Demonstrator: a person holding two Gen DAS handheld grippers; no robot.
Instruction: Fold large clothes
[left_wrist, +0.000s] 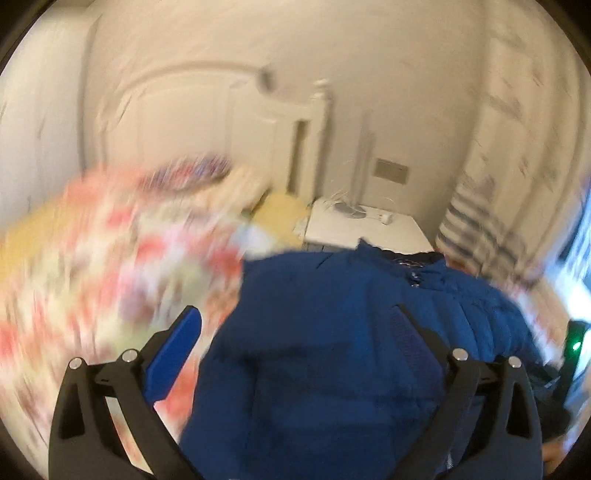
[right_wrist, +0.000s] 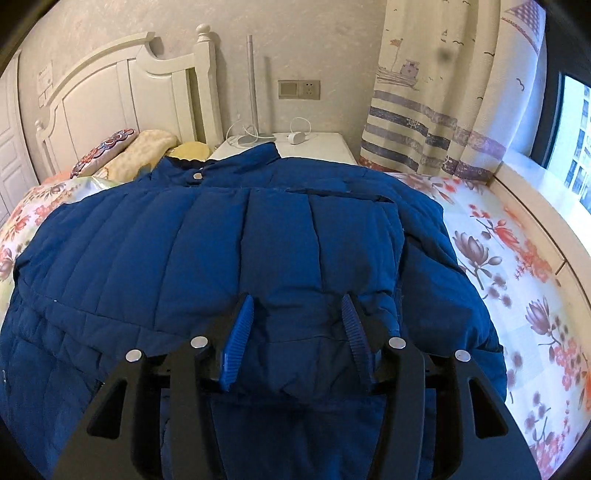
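A large blue quilted jacket (right_wrist: 221, 240) lies spread on the floral bed sheet (right_wrist: 517, 258), collar toward the headboard. My right gripper (right_wrist: 297, 306) has its jaws pressed into a raised fold of the jacket's lower part, pinching the fabric between the blue pads (right_wrist: 240, 332). In the blurred left wrist view the jacket (left_wrist: 332, 332) fills the lower right. My left gripper (left_wrist: 295, 325) is open wide, its left pad (left_wrist: 177, 350) over the sheet (left_wrist: 92, 258) and its right finger against the jacket; nothing is gripped.
A white headboard (right_wrist: 110, 85) and pillows (right_wrist: 140, 151) are at the far end. A white nightstand (right_wrist: 317, 146) with cables and a lamp pole stands beside the bed. A striped curtain (right_wrist: 424, 110) and window ledge (right_wrist: 535, 184) run along the right.
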